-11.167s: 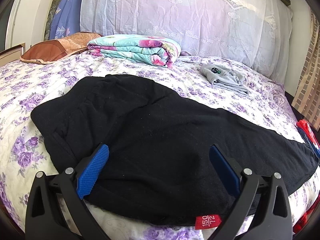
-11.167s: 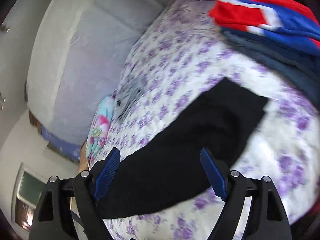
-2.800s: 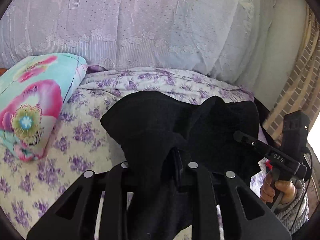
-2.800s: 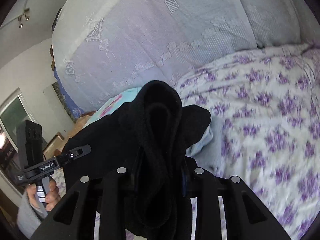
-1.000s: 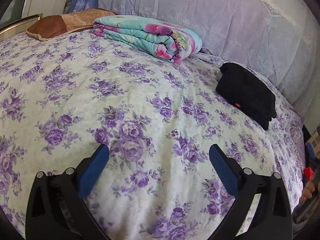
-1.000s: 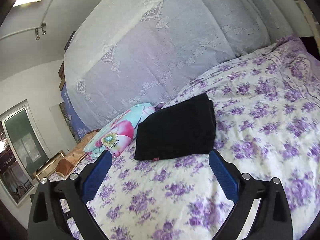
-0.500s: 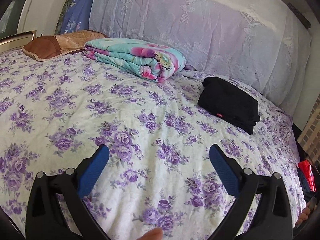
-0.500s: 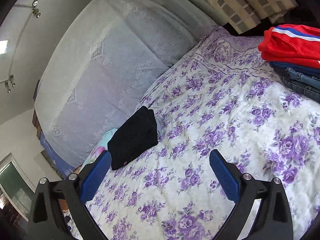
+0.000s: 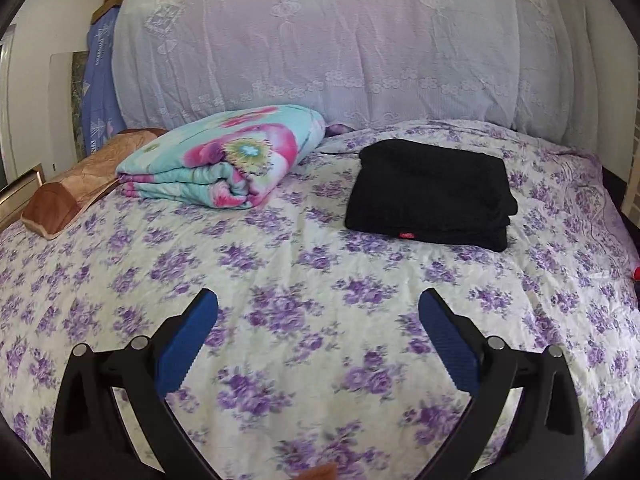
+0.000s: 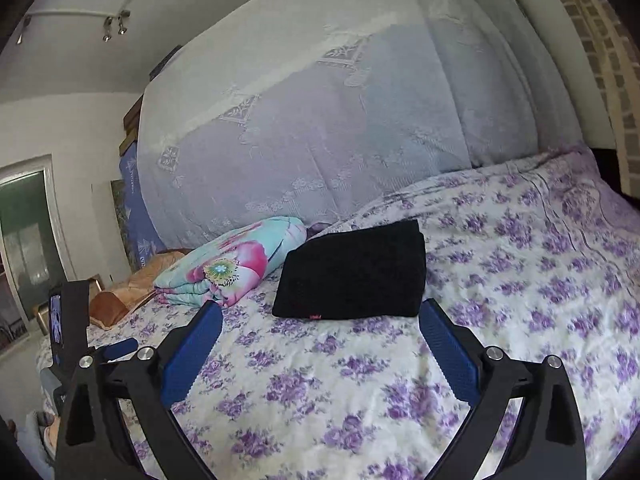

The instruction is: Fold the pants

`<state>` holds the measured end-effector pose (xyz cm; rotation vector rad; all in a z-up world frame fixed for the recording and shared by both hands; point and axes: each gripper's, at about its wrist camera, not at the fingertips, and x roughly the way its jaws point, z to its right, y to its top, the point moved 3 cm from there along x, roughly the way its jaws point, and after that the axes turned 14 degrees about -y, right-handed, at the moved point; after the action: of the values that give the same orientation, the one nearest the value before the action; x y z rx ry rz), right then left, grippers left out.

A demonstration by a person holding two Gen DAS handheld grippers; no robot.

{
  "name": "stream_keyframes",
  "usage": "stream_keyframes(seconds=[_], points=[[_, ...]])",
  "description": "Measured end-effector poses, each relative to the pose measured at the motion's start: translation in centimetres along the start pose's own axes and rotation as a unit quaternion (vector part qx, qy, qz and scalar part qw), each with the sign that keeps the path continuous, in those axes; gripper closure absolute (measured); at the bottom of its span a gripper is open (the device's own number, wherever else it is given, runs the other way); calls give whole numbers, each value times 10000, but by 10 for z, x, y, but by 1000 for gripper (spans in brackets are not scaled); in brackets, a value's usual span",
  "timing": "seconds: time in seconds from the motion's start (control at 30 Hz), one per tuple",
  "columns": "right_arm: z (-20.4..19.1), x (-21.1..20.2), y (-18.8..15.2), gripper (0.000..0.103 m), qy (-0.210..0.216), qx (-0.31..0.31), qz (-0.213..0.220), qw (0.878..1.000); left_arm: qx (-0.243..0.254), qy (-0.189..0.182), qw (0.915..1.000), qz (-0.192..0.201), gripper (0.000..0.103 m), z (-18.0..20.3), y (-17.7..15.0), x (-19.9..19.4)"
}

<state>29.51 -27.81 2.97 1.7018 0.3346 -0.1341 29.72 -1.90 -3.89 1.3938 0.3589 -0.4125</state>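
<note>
The black pants [image 9: 430, 192] lie as a squared, layered bundle on the floral bedspread [image 9: 280, 280], ahead of the left gripper [image 9: 318, 316] and a little to its right, with a small red tag [image 9: 407, 235] showing on the near edge. Both tools are released: the left gripper's blue pads [image 9: 188, 346] stand wide apart over bare bedspread with nothing between them, and the right gripper [image 10: 320, 330] is spread just as wide, the bundle [image 10: 352, 272] sitting straight ahead of it, just beyond its fingertips. To the left of the pants from either tool lies a rolled floral quilt [image 9: 224, 160], near but not touching them, and farther left a brown pillow [image 9: 72, 188]; a lace-covered headboard [image 9: 320, 48] rises behind everything. Judging from the tidy shape, the folding looks finished, so the step in hand is most likely the retreat and a last check. To do it well, keep both sets of pads spread and clear of the cloth, and draw the tools straight back rather than across the bundle, since a snagged corner could pull the top layer askew. The right-hand end of the stack shows its layers slightly stepped; if neatness matters, a light press along that edge with one spread tool would likely settle it, without pinching or lifting. The left tool's handle shows at the far left of the right wrist view, well away from the pants.
</note>
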Motion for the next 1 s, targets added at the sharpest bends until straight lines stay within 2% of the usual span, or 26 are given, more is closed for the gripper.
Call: stream_keyframes(seconds=[0.2,0.5,0.73,1.0], points=[[3,12,-2,4,-384,-75,372,9985,102,-252,9996,-18,5,32,-2,24],[22,33,-19,4,-406,149,-85,9990,308,-164,9994,33,5,45,-13,35],[18,36,-24,4,-395,102,-154,9991,514,-51,9981,344,5,48,-14,24],[15,35,-27,4,-380,16,-152,9992,536,-239,9980,251,5,46,-18,27]])
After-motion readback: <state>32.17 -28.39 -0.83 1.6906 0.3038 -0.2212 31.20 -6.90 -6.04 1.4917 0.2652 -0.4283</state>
